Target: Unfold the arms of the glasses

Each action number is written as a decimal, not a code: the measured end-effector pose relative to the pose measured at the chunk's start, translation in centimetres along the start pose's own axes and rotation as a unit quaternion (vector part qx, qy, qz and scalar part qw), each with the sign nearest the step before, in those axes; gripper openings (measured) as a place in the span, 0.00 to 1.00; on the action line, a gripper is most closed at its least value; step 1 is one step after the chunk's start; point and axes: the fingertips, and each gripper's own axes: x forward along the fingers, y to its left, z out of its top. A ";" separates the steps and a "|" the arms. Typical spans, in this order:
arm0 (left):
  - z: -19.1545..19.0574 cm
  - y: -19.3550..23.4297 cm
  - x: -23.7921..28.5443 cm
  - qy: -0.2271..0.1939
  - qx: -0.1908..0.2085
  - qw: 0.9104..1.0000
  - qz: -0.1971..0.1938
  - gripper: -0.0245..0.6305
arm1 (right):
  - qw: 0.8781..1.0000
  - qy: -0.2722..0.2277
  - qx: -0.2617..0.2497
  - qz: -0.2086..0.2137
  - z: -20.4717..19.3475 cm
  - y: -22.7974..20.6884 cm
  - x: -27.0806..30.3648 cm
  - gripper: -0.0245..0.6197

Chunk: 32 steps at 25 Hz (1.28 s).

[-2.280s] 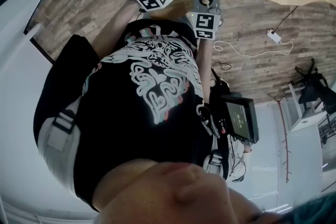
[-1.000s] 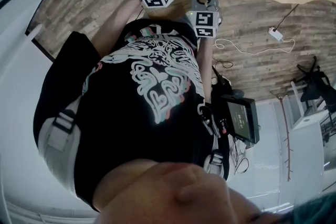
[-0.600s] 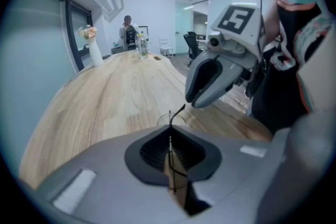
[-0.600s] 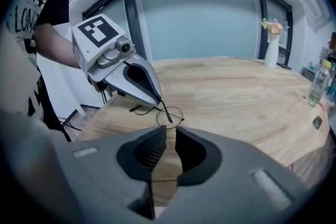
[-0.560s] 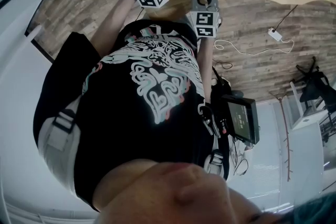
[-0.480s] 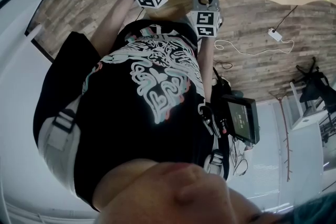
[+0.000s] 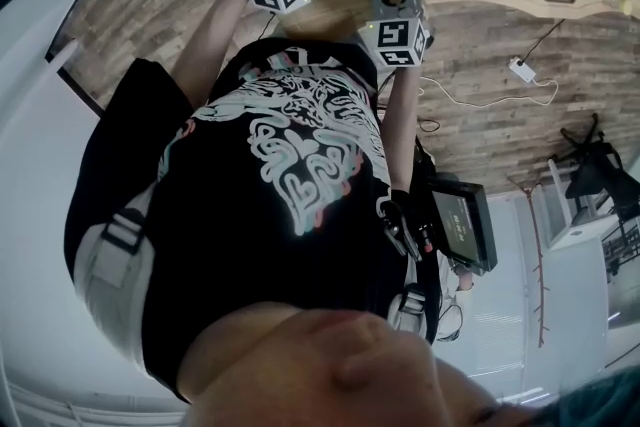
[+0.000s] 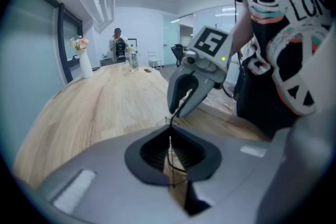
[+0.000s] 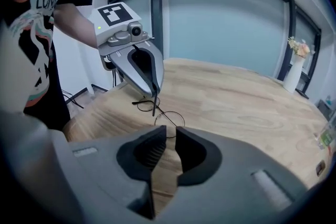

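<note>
Both grippers are at the table's near edge, nose to nose. The left gripper (image 8: 169, 136) is smooth grey plastic with dark ribbed pads (image 8: 156, 153). Those pads are pinched almost flat together on a hair-thin black wire, one arm of the glasses (image 9: 170, 118), which runs along the slot between them. The right gripper (image 9: 169, 138) has the same grey shell and ribbing. Its jaws stand a narrow slit apart, with pale wood showing through. The table (image 9: 236, 97) is light timber with a broad grain, a matte finish and a curved edge.

A white vase (image 9: 293, 72) of flowers stands far beyond the right gripper, off to its right, against glass partition walls. Bottles (image 8: 131, 59) cluster well ahead of the left gripper. From above, the holder's black printed T-shirt (image 7: 290, 165) fills most of the view and the grippers sit small at the table edge, so the glasses hardly show there.

The glasses lie on the wood just past the right gripper's tips and right under the left gripper's. They have round rims of very thin dark wire and clear lenses. One lens sits just ahead of the right jaws, and whether it touches them I can't tell. The other lens lies beyond it to the left. A short dark stretch of arm drops from the left gripper's tips to the frame. I can't make out the second arm.
</note>
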 end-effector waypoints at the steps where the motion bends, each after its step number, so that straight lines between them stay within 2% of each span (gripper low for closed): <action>1: 0.0 0.0 0.1 -0.001 0.001 1.000 -0.004 0.04 | 1.000 -0.004 -0.008 0.007 0.2 0.1 0.1 0.12; 5: 0.2 -0.4 0.1 -0.007 0.010 1.000 -0.014 0.04 | 0.999 -0.025 -0.022 0.036 1.3 0.8 0.5 0.12; 12: 1.3 -1.3 -0.4 -0.009 0.022 0.999 -0.024 0.04 | 0.997 -0.002 -0.061 0.042 1.0 1.2 0.9 0.12; 17: 1.0 -0.1 -0.7 -0.012 0.012 1.000 -0.016 0.04 | 0.997 0.005 -0.069 0.033 1.2 0.6 1.9 0.12; 22: 0.8 0.0 -0.8 -0.025 -0.007 1.000 0.010 0.04 | 0.997 0.016 -0.067 0.014 0.3 0.7 1.9 0.12; 27: 1.0 0.7 -0.4 -0.039 -0.027 0.998 0.044 0.04 | 0.999 0.027 -0.035 -0.009 -1.1 -0.3 1.9 0.12; 32: 0.7 1.8 -0.4 -0.032 -0.049 0.993 0.103 0.04 | 0.999 0.031 0.001 -0.009 -1.8 -0.3 1.8 0.12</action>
